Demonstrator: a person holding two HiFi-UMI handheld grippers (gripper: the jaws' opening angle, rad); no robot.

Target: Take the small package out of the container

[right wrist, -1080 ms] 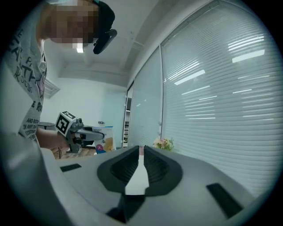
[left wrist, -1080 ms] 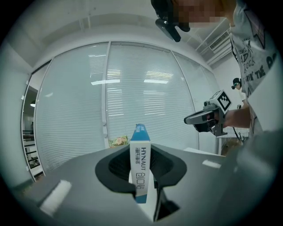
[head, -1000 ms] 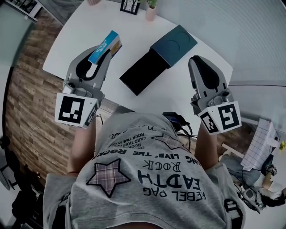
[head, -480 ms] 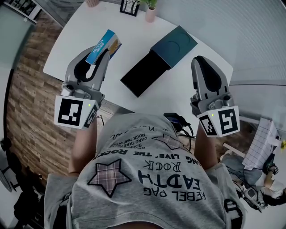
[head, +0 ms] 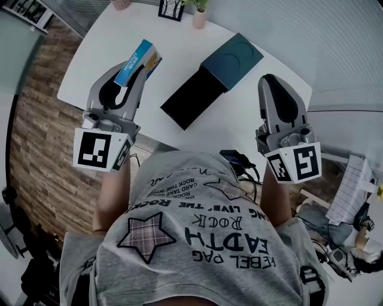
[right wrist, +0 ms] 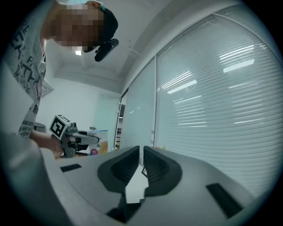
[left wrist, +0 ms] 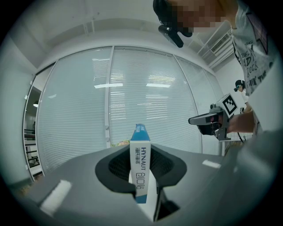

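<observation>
My left claw (head: pixel 136 67) is clamped on the package (head: pixel 143 54), over the table's (head: pixel 90 66) left part, left of the container (head: pixel 209 77). My right claw (head: pixel 270 80) is closed, empty.

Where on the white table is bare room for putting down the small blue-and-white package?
The white table is bare left of the black slid-out tray, and along the near edge before it. The far edge is crowded: a black picture frame and a pink pot.
</observation>
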